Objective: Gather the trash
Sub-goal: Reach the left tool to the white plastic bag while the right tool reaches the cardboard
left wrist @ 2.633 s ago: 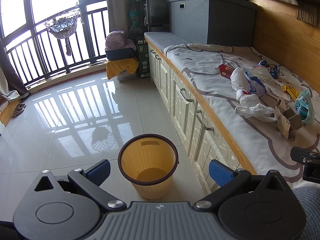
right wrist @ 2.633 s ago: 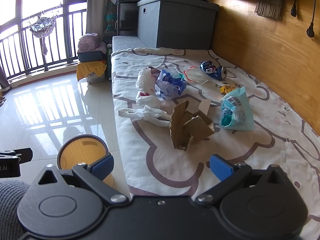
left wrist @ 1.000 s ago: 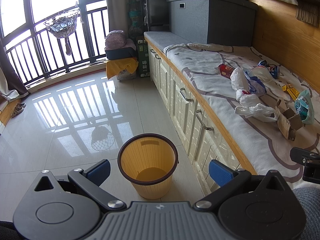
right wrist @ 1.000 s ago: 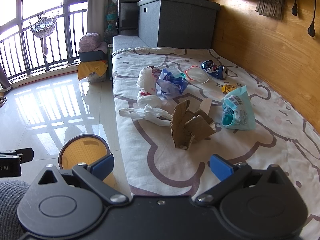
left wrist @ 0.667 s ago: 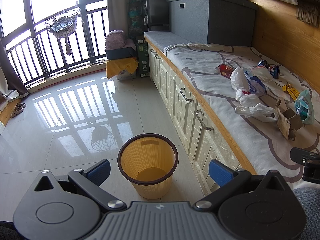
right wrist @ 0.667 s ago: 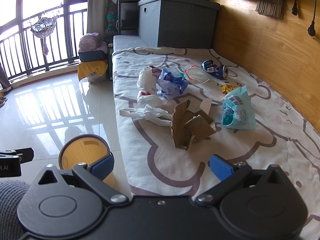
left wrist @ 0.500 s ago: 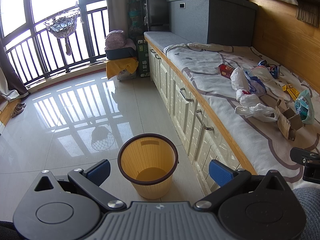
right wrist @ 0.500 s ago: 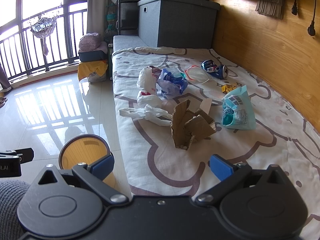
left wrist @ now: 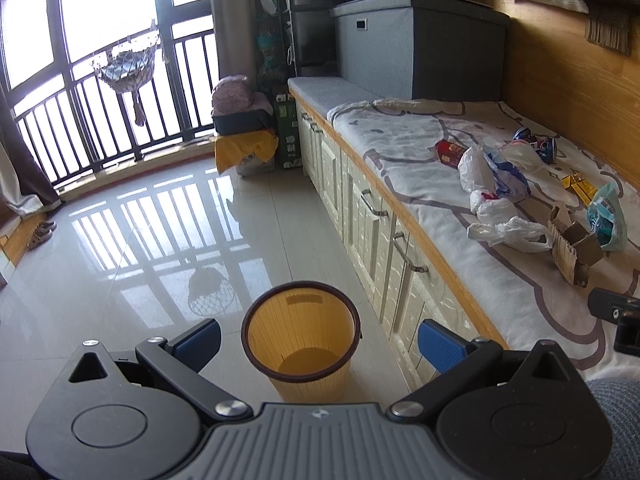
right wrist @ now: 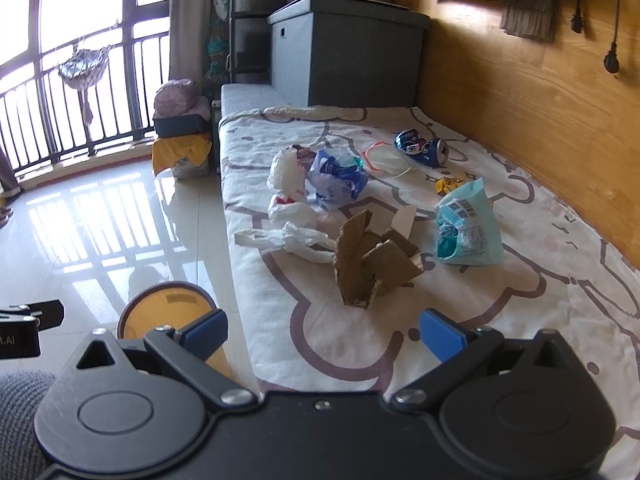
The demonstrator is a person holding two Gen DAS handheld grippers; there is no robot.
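Change since a moment ago: none; my left gripper (left wrist: 318, 342) and right gripper (right wrist: 323, 330) stay wide, empty; bin (left wrist: 301, 342) on floor, unfilled; torn cardboard (right wrist: 374, 260) nearest on the bedcover (right wrist: 520, 300); collection unstarted.

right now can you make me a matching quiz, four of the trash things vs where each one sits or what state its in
Things:
1. yellow bin
2. torn cardboard box
3. crushed blue can
4. teal packet

Place or state:
A. lying far back on the sheet, near the wooden wall
B. on the floor beside the cabinet, nothing in it
C. on the sheet right of the cardboard
D. nearest trash ahead of the right gripper, flaps open

Pairs: 1-B, 2-D, 3-A, 4-C
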